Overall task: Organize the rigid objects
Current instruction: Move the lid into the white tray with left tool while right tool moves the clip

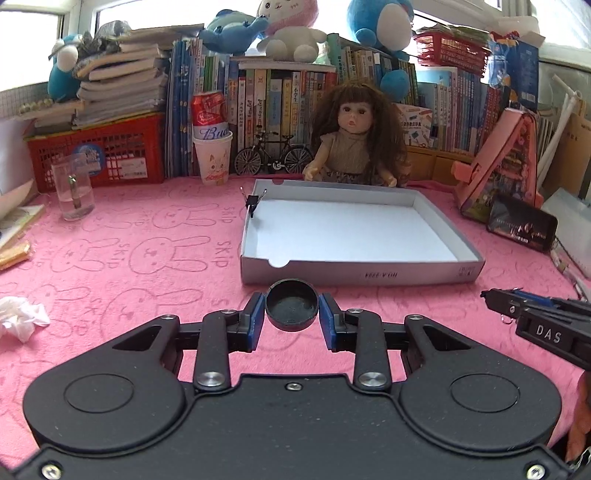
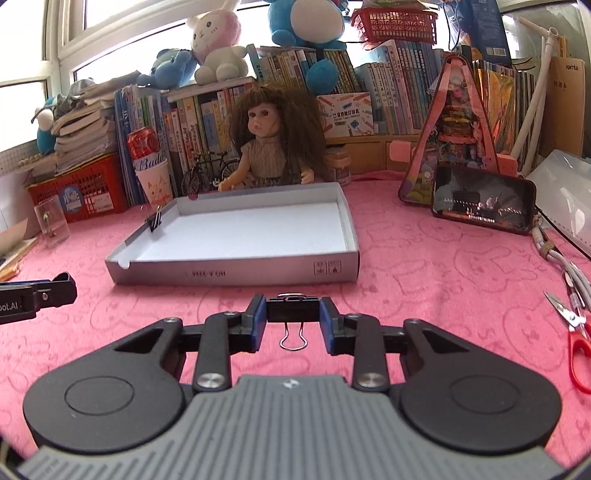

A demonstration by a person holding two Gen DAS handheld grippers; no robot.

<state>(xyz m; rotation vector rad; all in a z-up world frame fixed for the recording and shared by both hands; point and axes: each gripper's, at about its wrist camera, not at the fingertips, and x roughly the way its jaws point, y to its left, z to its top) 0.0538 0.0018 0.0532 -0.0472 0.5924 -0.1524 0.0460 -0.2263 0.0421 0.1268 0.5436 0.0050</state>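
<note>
My left gripper (image 1: 291,309) grips the black cap (image 1: 291,304); my right gripper (image 2: 293,313) grips a binder clip (image 2: 293,310); the box (image 1: 360,271) sits just beyond both.

Daylight floods through windows (image 2: 122,33) behind a worktop draped in a pink rabbit-print cloth (image 1: 129,251). Rows of books (image 1: 280,99) line the back, plush toys (image 1: 291,33) perched above; what lies beyond the glass is washed out, perhaps open sky.

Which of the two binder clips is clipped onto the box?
The small black binder clip on the shallow white cardboard box's left wall; the right tool holds the other.
</note>
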